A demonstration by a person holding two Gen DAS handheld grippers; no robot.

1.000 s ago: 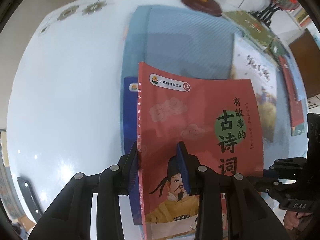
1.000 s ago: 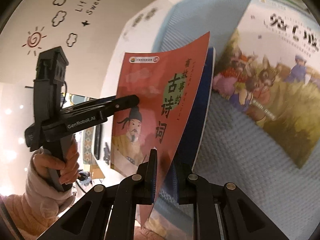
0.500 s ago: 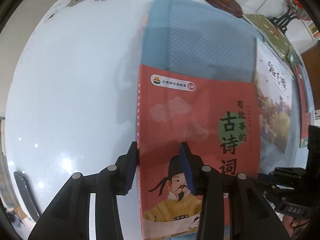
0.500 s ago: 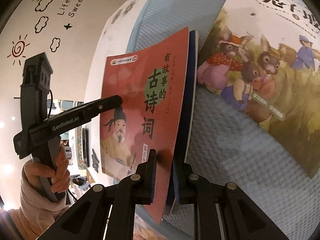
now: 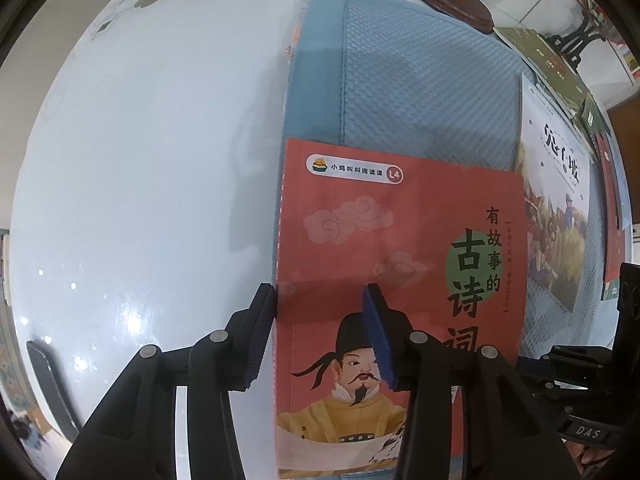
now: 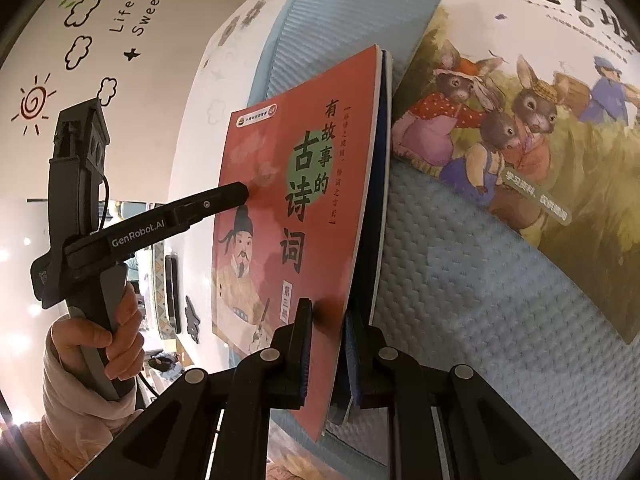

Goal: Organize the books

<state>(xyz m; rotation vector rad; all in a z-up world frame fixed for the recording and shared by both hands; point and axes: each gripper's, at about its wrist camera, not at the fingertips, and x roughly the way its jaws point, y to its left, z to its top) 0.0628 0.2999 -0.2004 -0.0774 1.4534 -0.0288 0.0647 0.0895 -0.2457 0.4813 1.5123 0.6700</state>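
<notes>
Stacking underway, most books still scattered.
Left gripper (image 5: 320, 334) fingers opening around red book (image 5: 400, 264); right gripper (image 6: 326, 344) clamped on it; rabbit book (image 6: 520, 140) and others unsorted.

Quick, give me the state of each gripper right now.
Left gripper: jaws opening, astride the red book, pads not pressing it.
Right gripper: shut on the red book's edge.

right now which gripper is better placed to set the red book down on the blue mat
Right. The right gripper is clamped on the red book edge above the blue mat; the left gripper jaws are opening around its spine, letting go.
</notes>
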